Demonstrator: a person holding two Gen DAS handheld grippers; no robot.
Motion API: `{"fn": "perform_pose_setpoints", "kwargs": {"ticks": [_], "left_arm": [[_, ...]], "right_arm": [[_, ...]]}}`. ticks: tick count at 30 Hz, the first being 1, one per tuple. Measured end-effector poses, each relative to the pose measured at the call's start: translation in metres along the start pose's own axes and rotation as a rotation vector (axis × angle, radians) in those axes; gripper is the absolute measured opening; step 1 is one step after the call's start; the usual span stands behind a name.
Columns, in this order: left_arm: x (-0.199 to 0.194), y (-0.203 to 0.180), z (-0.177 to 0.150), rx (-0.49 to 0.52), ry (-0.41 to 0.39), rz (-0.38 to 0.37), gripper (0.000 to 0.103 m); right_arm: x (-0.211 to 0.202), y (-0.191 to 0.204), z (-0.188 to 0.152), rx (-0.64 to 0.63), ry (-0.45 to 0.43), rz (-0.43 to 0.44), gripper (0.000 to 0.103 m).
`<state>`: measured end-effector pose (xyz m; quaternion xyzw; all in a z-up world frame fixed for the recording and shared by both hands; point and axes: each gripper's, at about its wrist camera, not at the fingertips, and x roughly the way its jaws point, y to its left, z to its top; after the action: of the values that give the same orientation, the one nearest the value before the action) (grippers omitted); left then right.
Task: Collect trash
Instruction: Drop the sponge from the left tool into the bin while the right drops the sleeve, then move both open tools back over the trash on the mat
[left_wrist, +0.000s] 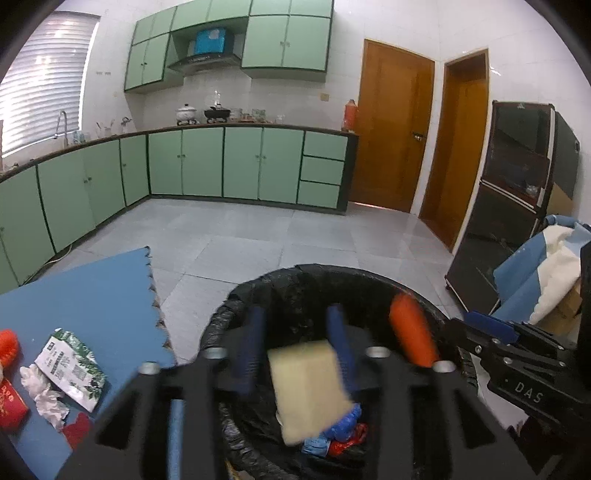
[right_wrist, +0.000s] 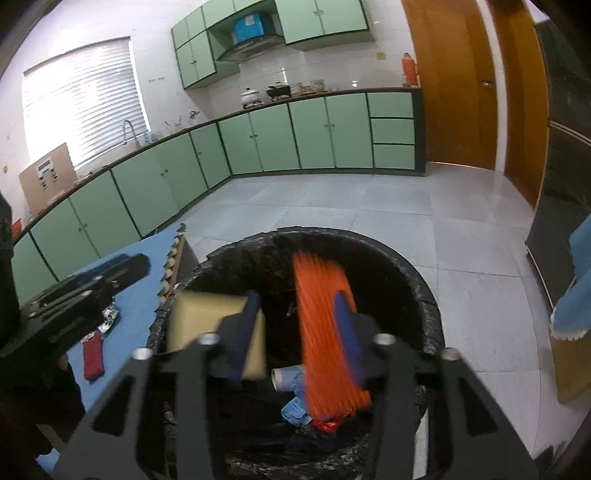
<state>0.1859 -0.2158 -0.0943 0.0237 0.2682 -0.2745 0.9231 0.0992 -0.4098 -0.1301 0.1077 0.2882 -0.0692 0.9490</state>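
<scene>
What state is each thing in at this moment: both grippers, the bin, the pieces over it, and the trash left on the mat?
Left gripper: open, over bin.
Yellow sponge: blurred, between left fingers, over bin.
Right gripper: open, over bin.
Orange ribbed piece: blurred, upright over bin.
Trash bin: black-lined, partly filled.
Green-white wrapper: lying on blue mat.
Crumpled tissue: on mat.

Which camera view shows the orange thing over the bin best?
The right wrist view. There the orange thing fills the middle above the bin, blurred, its ridged surface visible, beside the right gripper's blue finger. The left wrist view shows only a small orange piece at the bin's far side.
</scene>
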Motion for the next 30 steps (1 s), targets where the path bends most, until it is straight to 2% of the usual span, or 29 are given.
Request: {"fn": "perform_pose_setpoints", "kwargs": {"ticks": [2,5,7,13,24,30], "left_arm": [[-0.004,0.005,-0.003,-0.007,0.000,0.005,0.048],[-0.018,0.019,-0.005,-0.012,-0.010,0.046,0.060],[-0.029,0.033,-0.009,-0.026,-0.012,0.079,0.069],[-0.073,0.084,-0.021,-0.100,-0.020,0.165,0.080],[-0.156,0.176,-0.067,-0.135,-0.029,0.407,0.083],[-0.184,0.220,-0.093,-0.204,-0.014,0.492,0.083]], "right_arm": [[-0.002,0.000,-0.003,0.005,-0.005,-0.022,0.070],[-0.009,0.008,-0.005,0.014,-0.019,-0.046,0.091],[-0.012,0.015,-0.002,0.018,-0.026,-0.047,0.093],[-0.022,0.058,-0.002,0.010,-0.031,0.023,0.095],[-0.014,0.181,-0.023,-0.120,-0.004,0.183,0.095],[0.001,0.242,-0.039,-0.200,0.048,0.251,0.095]]}}
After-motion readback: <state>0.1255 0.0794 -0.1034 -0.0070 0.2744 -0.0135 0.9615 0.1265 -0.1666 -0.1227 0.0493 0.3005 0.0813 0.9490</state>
